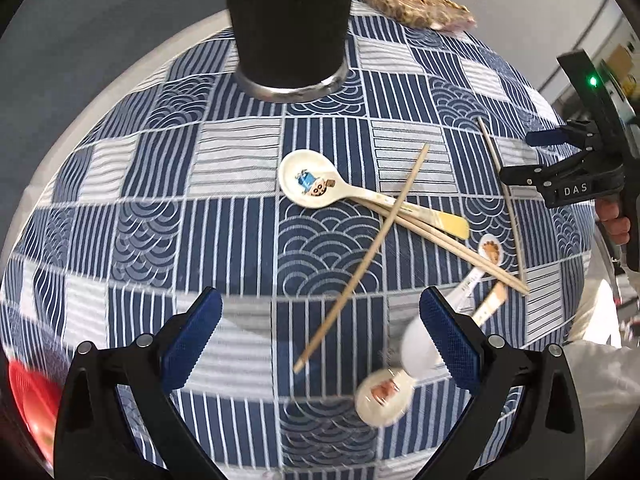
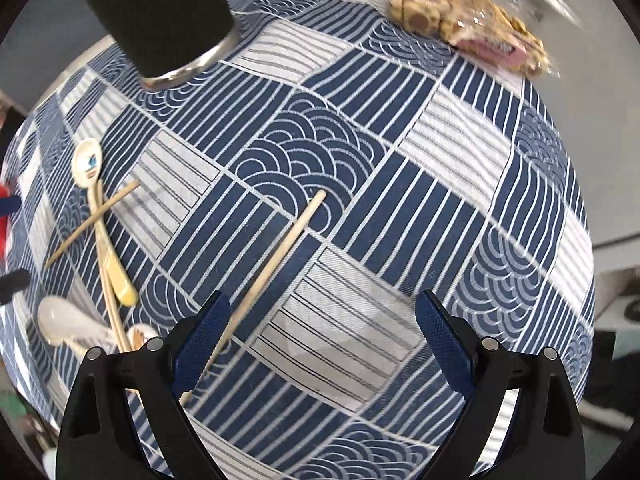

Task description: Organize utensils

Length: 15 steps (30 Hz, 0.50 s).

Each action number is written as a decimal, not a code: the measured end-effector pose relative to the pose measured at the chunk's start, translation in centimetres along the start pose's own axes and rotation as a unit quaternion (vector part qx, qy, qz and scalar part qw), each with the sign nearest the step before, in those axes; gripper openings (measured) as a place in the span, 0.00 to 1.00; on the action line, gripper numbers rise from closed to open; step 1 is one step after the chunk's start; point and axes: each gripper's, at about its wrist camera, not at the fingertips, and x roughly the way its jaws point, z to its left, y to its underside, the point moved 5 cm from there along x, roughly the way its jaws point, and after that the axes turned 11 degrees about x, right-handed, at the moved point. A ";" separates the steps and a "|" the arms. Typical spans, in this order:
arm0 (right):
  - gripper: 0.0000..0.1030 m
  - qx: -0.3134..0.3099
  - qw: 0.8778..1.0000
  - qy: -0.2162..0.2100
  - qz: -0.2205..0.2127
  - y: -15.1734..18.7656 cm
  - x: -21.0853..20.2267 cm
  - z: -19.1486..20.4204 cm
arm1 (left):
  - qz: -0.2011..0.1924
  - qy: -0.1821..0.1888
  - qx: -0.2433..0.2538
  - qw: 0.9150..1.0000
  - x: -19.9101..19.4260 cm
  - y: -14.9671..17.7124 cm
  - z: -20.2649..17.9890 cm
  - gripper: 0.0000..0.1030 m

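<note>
Bright even light, strong fisheye bulge, dark vignetted corners, motion blur toward lower edges.

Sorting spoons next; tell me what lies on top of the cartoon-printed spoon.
One chopstick crosses over the handle of the cartoon-printed spoon. Two more chopsticks run beside the handle; contact unclear. Bowl uncovered.

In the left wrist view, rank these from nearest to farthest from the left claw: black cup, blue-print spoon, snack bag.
From the left claw:
1. Blue-print spoon, mid-table, just ahead.
2. Black cup, far side, straight ahead.
3. Snack bag, far edge, right of the cup.
</note>
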 end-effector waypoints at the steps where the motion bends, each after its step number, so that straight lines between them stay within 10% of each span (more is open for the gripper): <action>1: 0.87 0.007 1.000 0.007 0.000 0.0 0.3 0.0 | 0.001 0.003 0.008 1.000 0.5 -0.1 0.0 0.94; 15: 0.94 0.075 0.996 0.008 -0.047 1.2 0.6 -0.7 | -0.037 0.000 0.103 0.994 4.5 -0.1 -0.6 0.96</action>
